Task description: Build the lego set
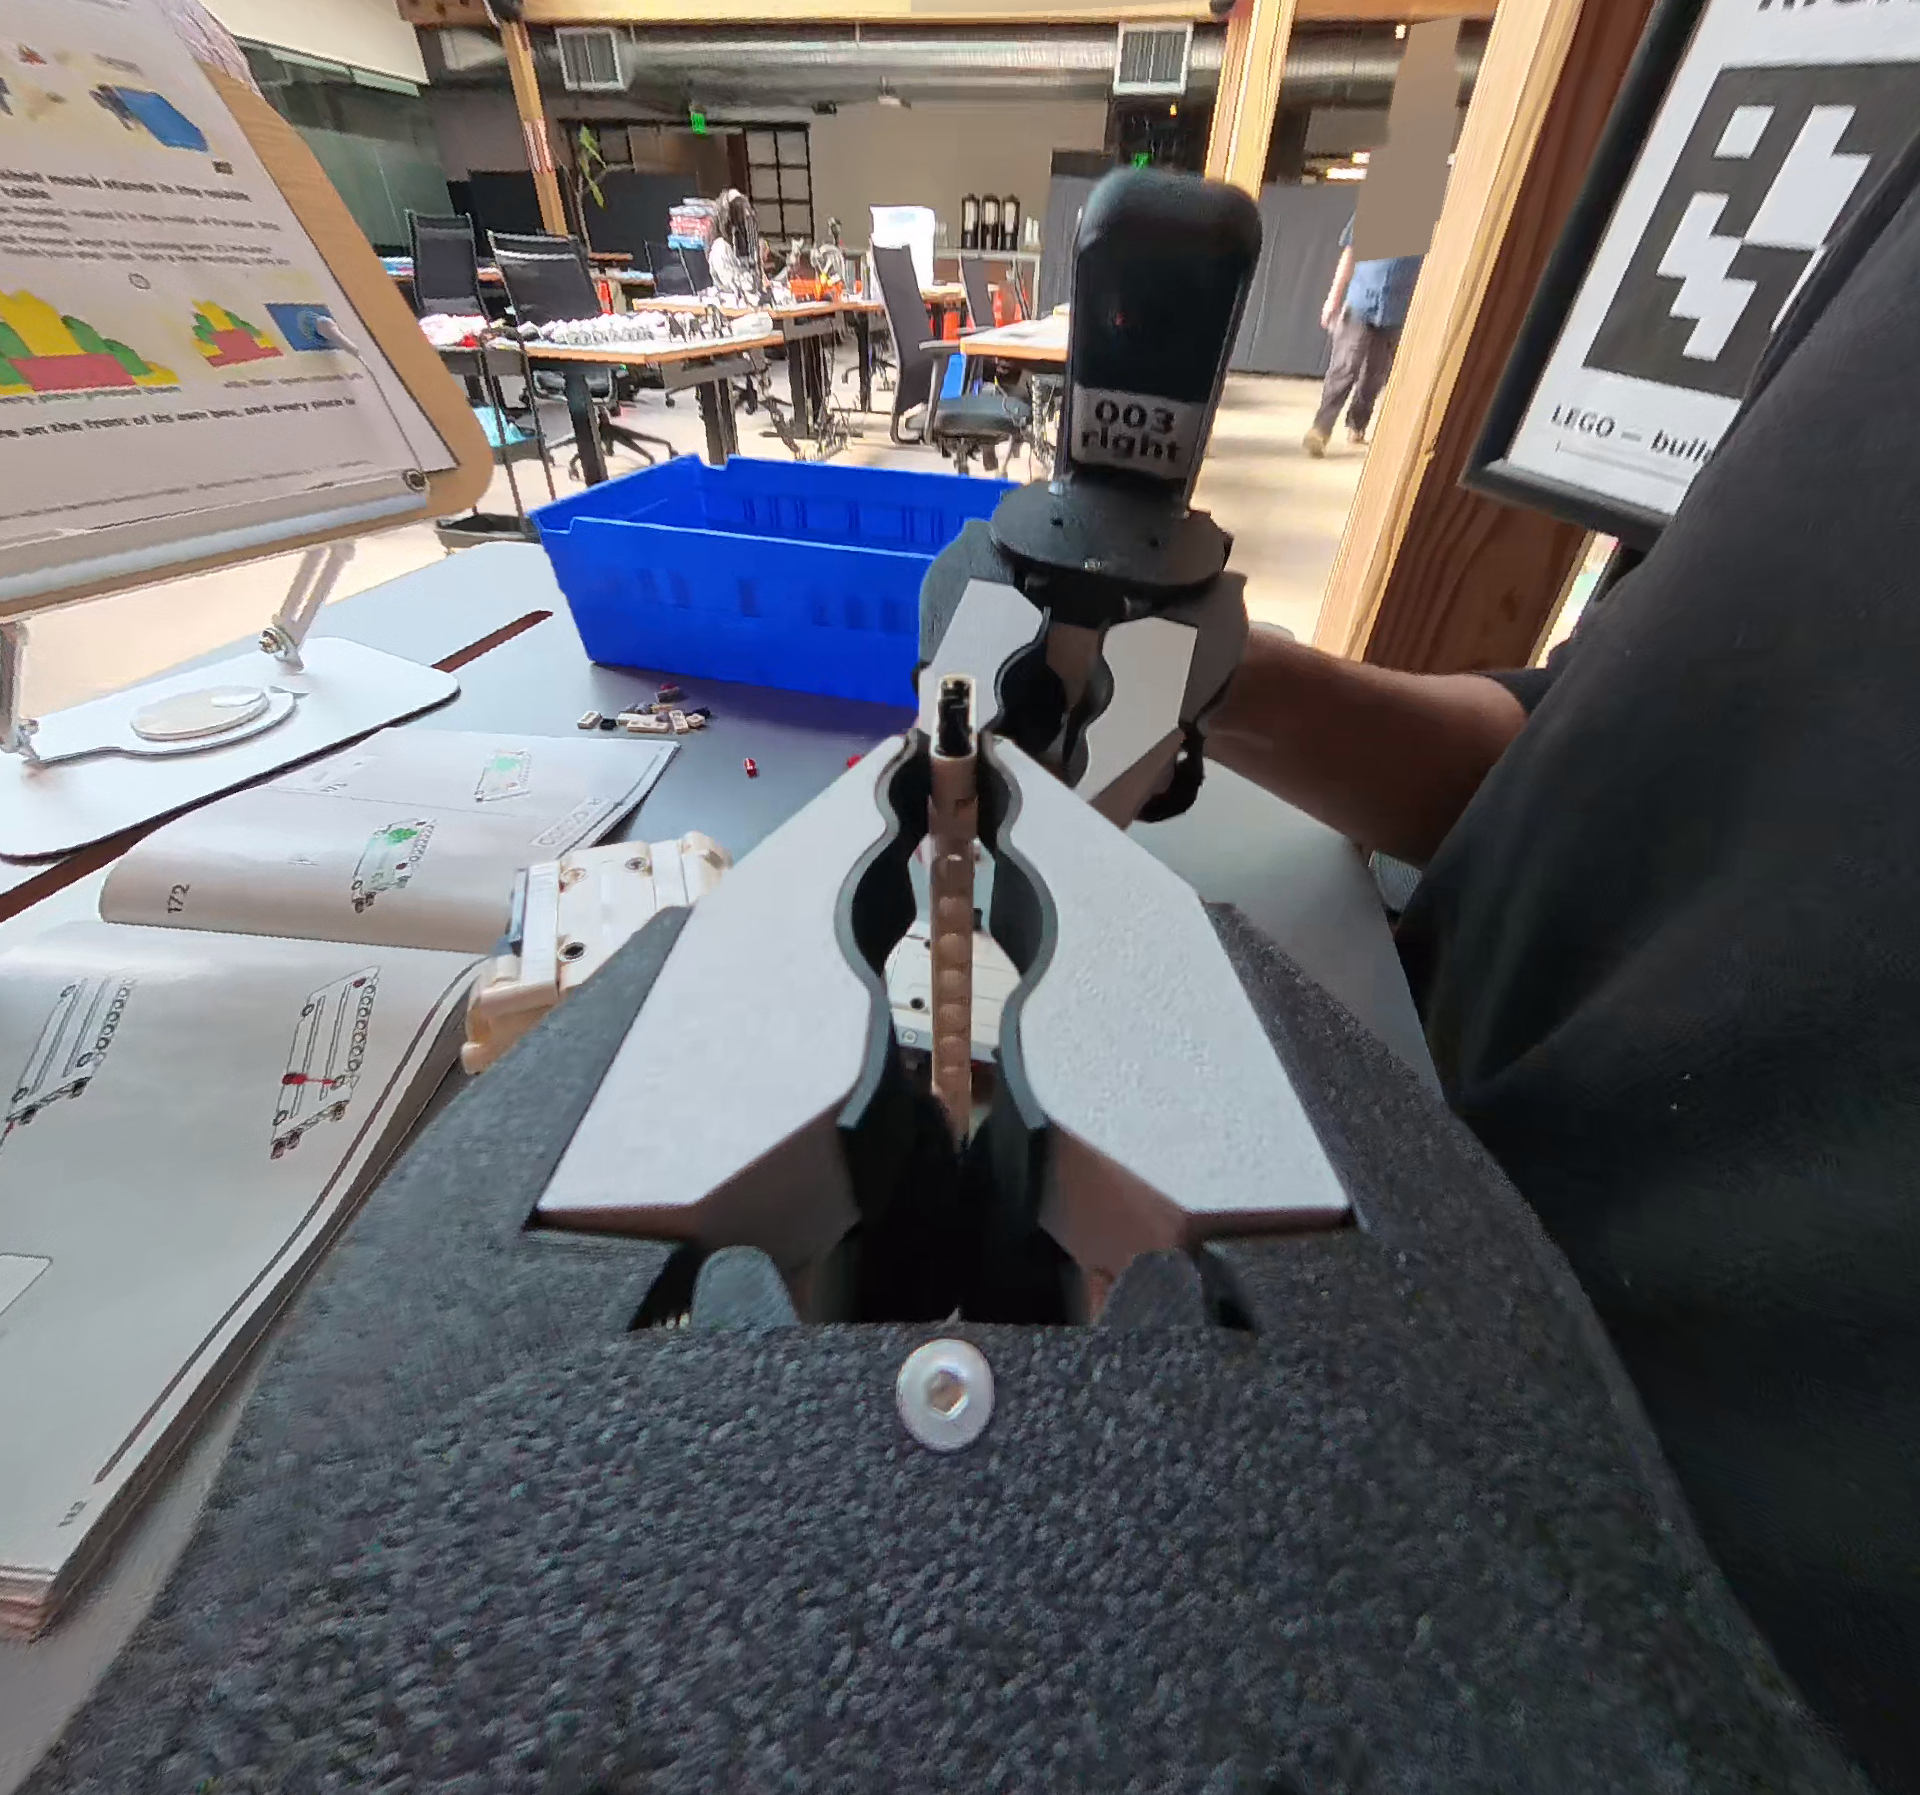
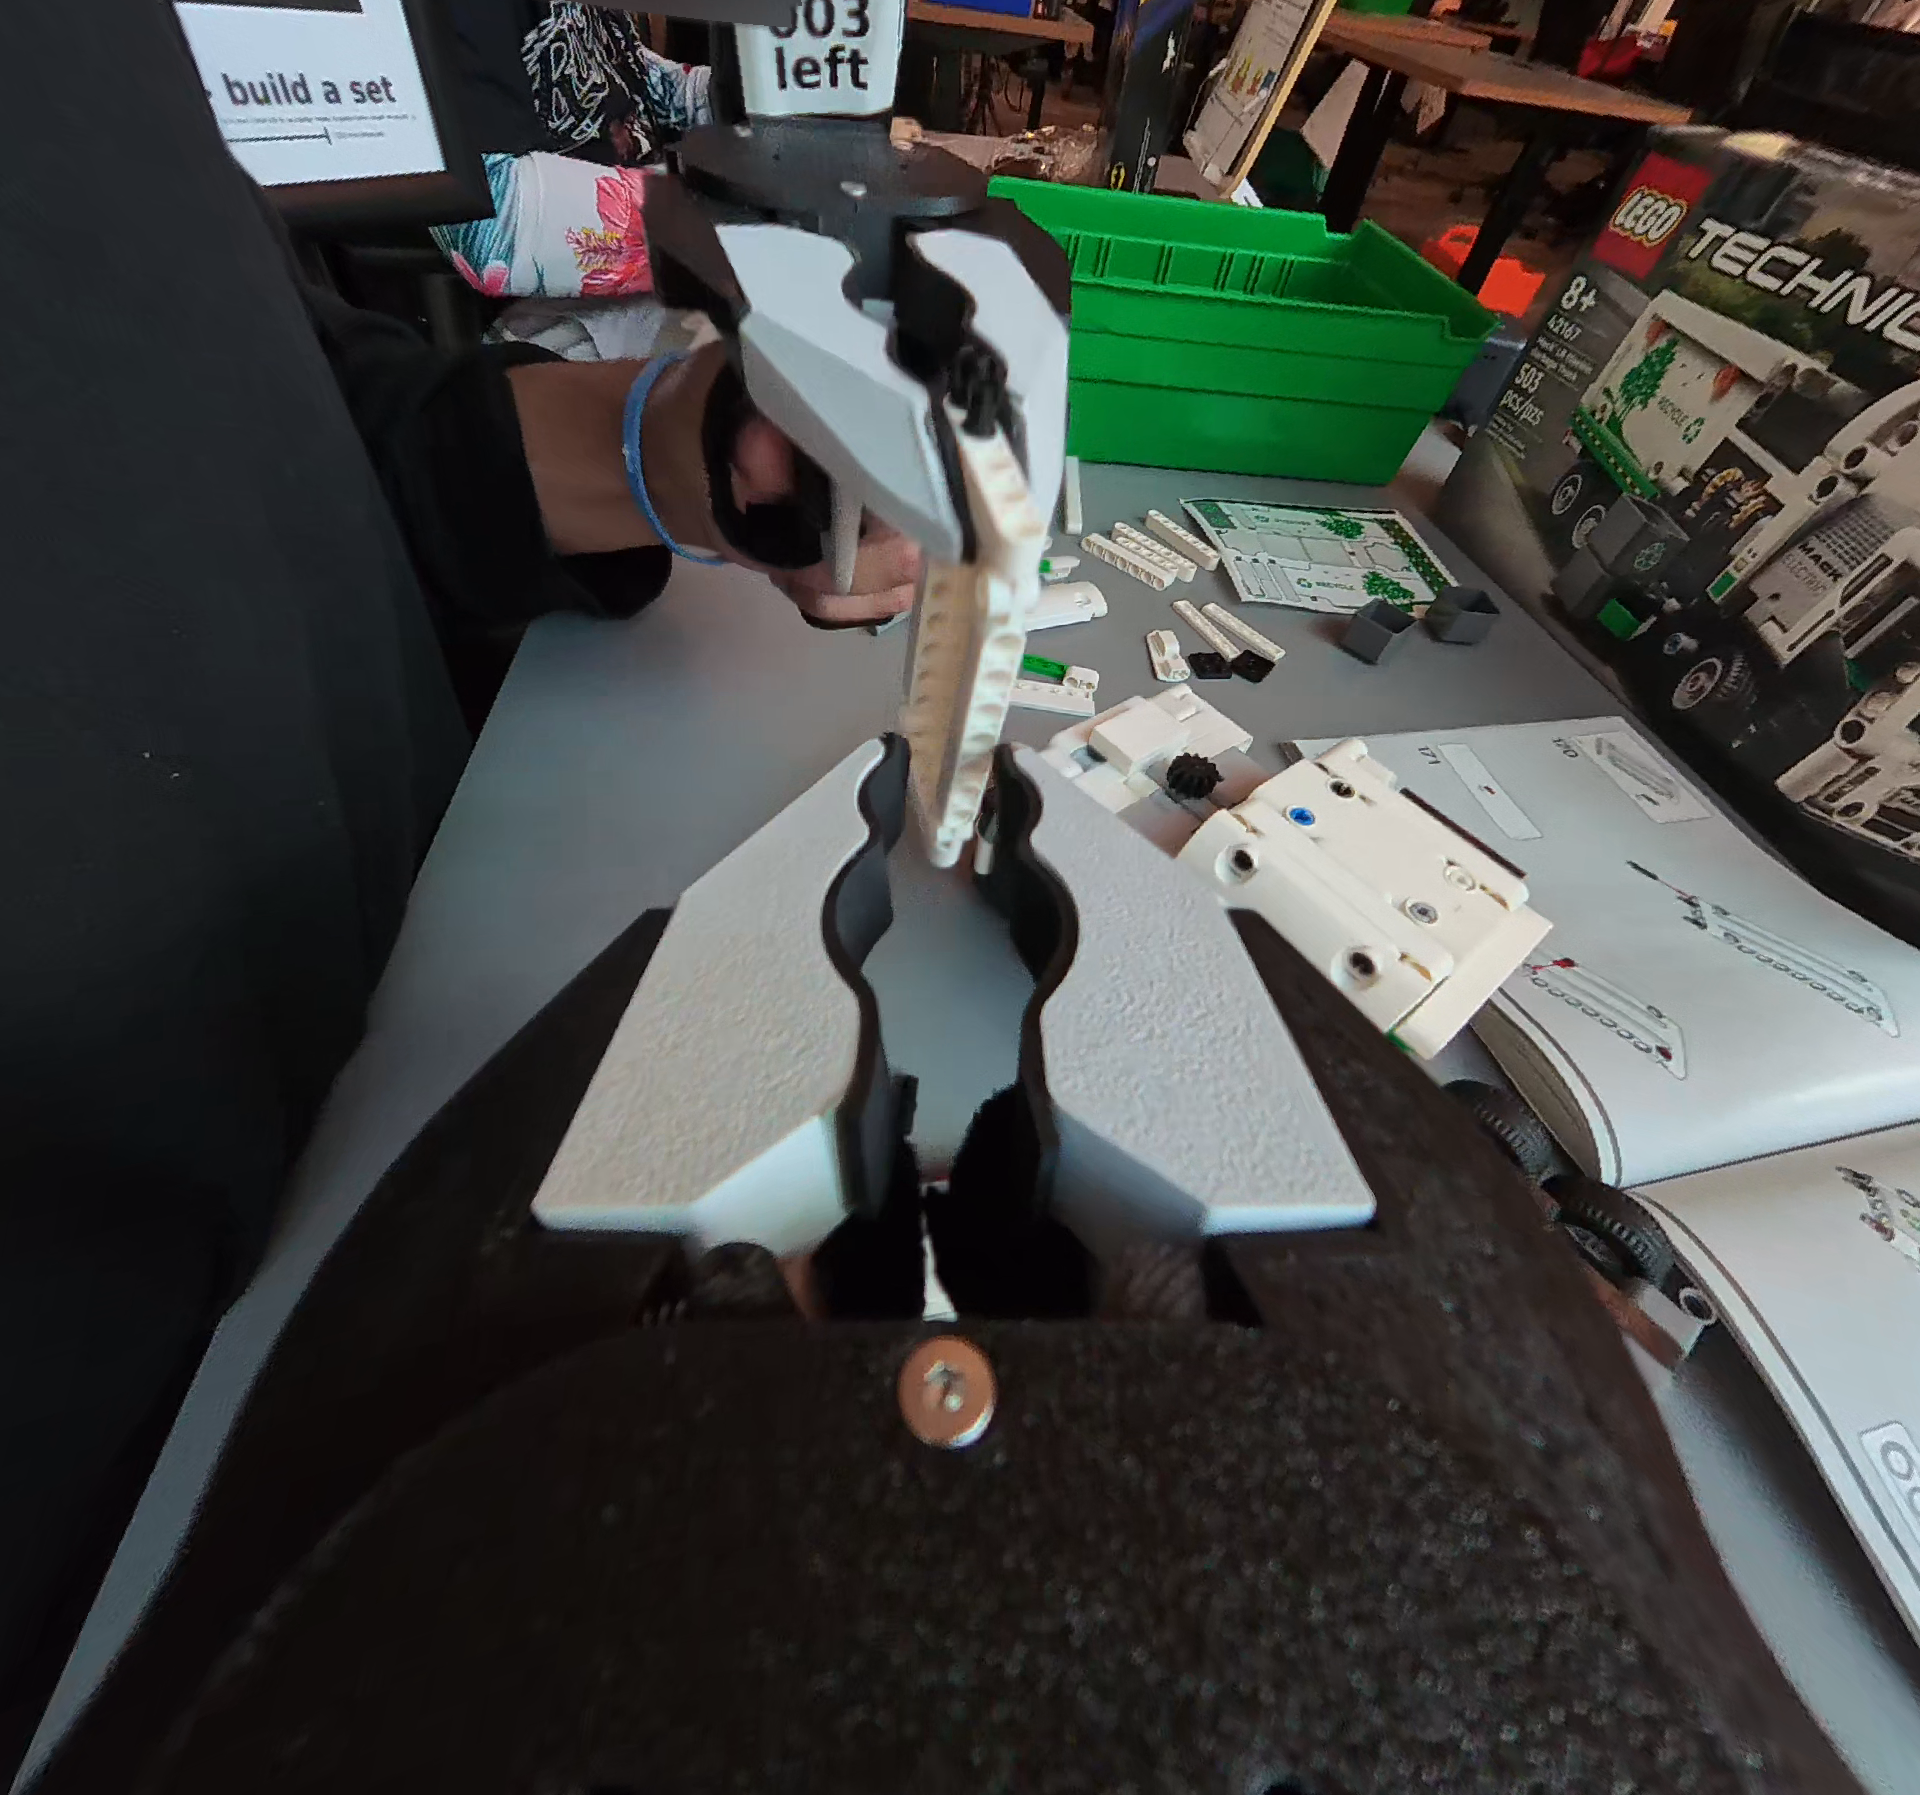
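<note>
White perforated beam (image 1: 954, 872) sits clenched in left claw (image 1: 954, 748); right claw (image 2: 948, 789) parted around its tip

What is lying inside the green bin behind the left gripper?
Only the green bin's ribbed inner wall and rim show. Its floor is hidden by the front wall and the left gripper, so contents cannot be seen.

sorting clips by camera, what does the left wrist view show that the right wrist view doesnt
Only the left wrist view: a blue bin and a page on a tilted stand.
Only the right wrist view: a green bin, a boxed toy set and loose white beams.
Both: the left gripper shut on a long white beam, the open booklet and the white part-built model.
</note>
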